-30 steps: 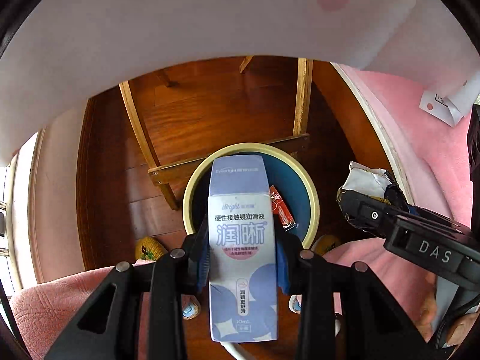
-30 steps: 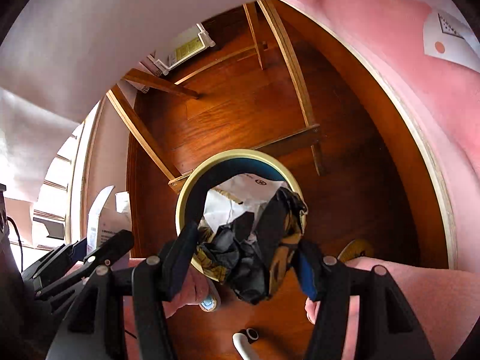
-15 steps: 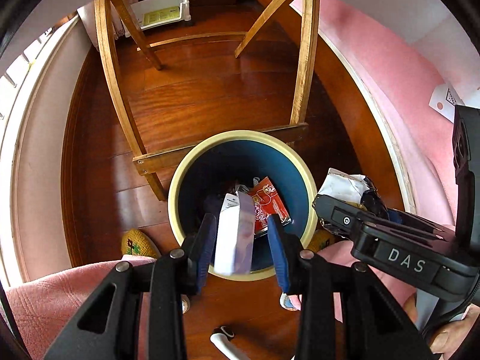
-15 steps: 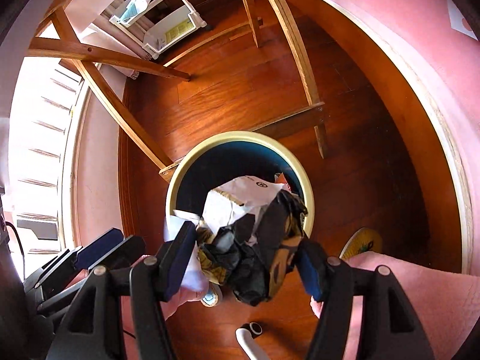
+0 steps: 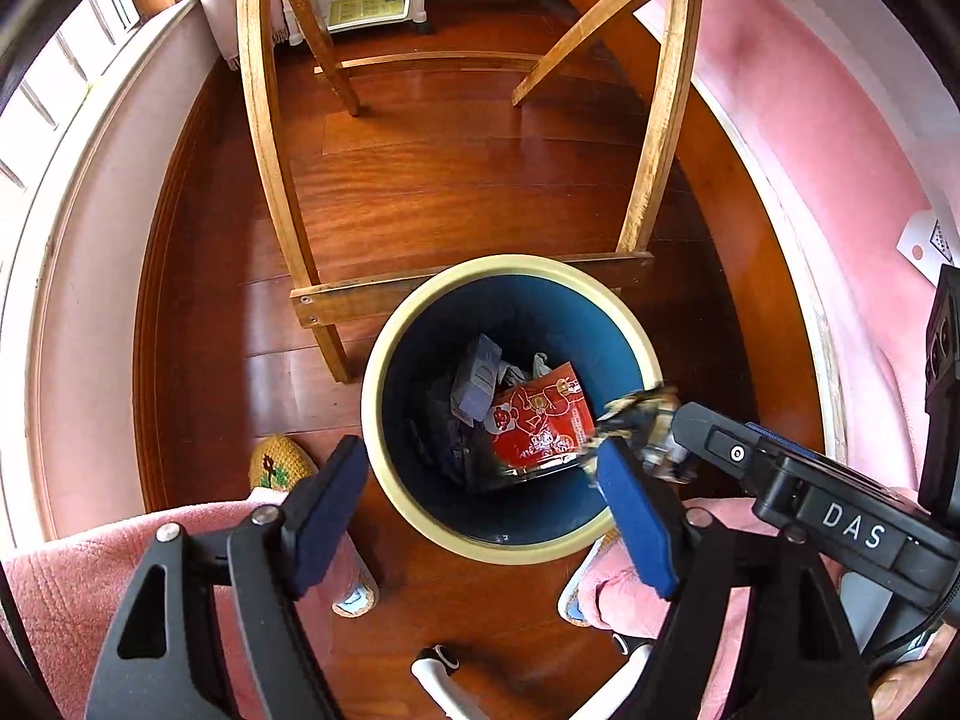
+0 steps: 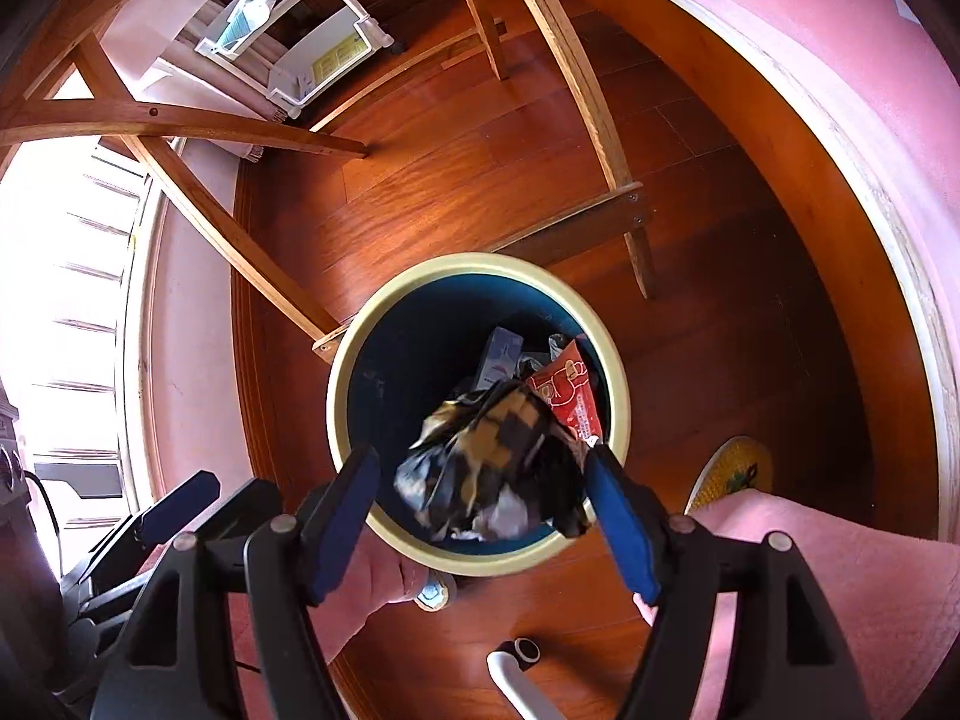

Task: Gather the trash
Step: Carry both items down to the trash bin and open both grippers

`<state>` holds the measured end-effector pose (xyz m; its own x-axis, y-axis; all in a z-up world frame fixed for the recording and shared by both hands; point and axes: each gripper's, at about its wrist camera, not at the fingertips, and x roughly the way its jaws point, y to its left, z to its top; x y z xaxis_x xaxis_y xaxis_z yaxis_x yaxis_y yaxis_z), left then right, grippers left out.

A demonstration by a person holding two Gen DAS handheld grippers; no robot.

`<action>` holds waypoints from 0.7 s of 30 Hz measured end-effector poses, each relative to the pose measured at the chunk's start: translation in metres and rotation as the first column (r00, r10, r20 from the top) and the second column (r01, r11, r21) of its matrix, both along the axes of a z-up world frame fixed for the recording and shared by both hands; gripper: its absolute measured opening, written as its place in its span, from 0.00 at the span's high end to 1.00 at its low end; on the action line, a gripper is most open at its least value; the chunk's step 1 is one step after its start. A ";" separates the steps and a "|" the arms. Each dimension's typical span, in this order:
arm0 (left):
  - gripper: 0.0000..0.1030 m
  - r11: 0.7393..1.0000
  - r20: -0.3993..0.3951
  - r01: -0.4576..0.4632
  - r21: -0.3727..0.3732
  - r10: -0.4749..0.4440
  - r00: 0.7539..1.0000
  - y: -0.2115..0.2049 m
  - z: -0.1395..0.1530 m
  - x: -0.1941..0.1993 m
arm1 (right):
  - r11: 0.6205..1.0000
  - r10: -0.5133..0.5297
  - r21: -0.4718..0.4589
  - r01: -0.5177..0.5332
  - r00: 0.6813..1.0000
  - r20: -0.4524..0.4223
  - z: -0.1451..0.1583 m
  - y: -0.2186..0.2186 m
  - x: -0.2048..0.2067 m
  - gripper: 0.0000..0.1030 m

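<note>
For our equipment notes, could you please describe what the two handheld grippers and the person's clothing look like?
Each handheld gripper, the left gripper and the right gripper, has matte black plastic arms with triangular cut-outs, silver pivot bolts and long blue rubber finger pads. The right one's body carries white "DAS" lettering. The person wears pink quilted clothing.

Crumpled black-gold wrapper [image 6: 498,462] above blue bin [image 6: 360,324] – red packet [image 6: 567,399], box [image 6: 499,357] inside.

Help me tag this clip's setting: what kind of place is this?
Most likely a room in a home: polished wooden floor, wooden table legs, pink wall, and a small blue trash bin by slippered feet.
</note>
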<state>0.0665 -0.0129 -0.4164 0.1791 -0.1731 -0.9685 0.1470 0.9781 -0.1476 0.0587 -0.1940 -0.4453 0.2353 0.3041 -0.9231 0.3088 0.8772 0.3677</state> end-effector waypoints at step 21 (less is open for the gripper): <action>0.12 0.999 0.029 -0.021 0.047 0.019 0.999 0.003 0.006 -0.007 | 0.998 0.043 -0.039 -0.041 0.998 0.037 0.006 0.005 0.000 0.31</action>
